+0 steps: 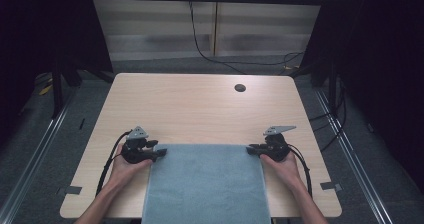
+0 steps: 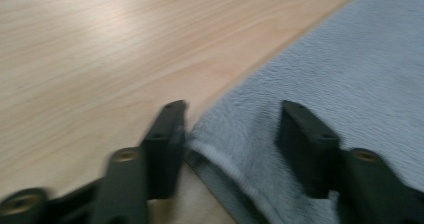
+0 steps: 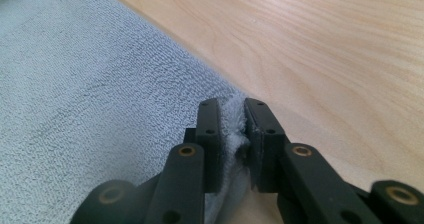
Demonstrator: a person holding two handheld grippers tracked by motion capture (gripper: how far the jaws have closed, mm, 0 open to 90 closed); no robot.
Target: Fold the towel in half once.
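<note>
Towel corner pickup, far edge: one corner gripped, one pending.
Your right gripper (image 3: 231,121) pinches the grey towel (image 1: 207,184) at its far right corner on the table (image 1: 200,104); your left gripper (image 2: 230,134) straddles the far left corner, jaws apart. Likely next: close it.

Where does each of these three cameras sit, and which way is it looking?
High view: above the person's side, looking forward and down on the table; forearms and both hand-held grippers show.
Left gripper view: rides the left hand-held gripper; its jaws stand apart astride a towel corner.
Right gripper view: rides the right hand-held gripper; its jaws pinch another towel corner.
Shared: both gripper views show grey towel on pale wood.
</note>
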